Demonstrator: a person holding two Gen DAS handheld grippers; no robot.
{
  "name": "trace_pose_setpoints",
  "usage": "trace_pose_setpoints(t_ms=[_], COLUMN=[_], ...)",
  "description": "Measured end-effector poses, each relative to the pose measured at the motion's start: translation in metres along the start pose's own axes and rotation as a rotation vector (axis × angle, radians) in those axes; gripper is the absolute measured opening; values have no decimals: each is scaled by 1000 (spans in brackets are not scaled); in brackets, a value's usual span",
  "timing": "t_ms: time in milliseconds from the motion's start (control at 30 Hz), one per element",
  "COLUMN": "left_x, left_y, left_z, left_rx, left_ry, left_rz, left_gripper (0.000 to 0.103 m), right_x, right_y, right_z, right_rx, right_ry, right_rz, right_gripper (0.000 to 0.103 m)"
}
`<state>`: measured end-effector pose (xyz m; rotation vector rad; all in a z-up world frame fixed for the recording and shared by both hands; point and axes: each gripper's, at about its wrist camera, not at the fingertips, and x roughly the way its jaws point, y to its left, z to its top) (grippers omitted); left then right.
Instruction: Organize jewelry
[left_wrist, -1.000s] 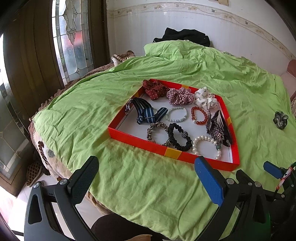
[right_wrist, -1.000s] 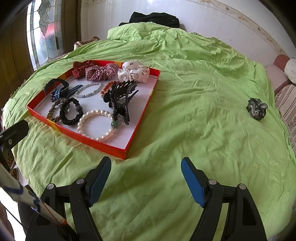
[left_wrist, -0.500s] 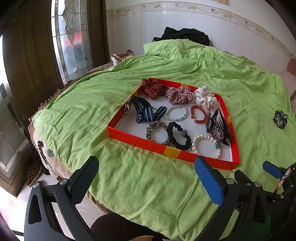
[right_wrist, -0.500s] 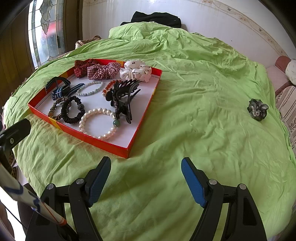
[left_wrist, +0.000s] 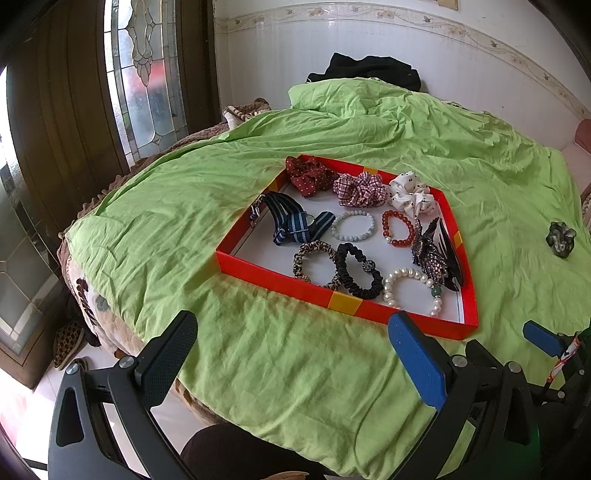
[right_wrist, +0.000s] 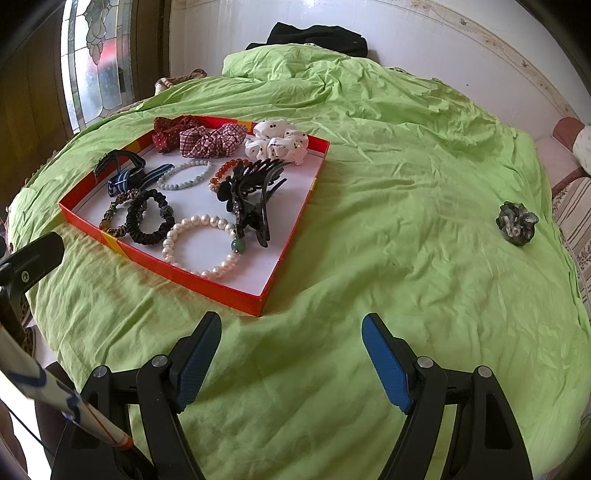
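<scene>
A red tray lies on a green bedsheet. It holds several scrunchies, bead bracelets, a pearl bracelet, a striped strap and a black claw clip. A dark green scrunchie lies alone on the sheet, far right of the tray. My left gripper is open and empty, near the tray's front edge. My right gripper is open and empty, over bare sheet right of the tray's near corner.
The bed edge drops off at the left, with slippers on the floor. A window and wooden frame stand at the left. Black clothing lies at the far wall. A pillow sits at the right.
Both views have shifted slightly; the tray and dark green scrunchie look a little nearer in the right wrist view. Both grippers stay open and empty.
</scene>
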<state>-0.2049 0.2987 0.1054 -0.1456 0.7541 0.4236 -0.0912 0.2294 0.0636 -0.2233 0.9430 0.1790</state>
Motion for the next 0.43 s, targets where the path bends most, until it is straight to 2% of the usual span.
trace_pose_setpoints(t_ms=[433], left_x=[-13], left_y=[-2], left_z=[3], left_rx=[-18], left_ry=[-14], left_rz=[43], left_gripper=[103], right_x=[-5], right_y=[-5], right_z=[-2], right_rx=[9], right_ry=[-5], right_rz=[19], right_gripper=[83])
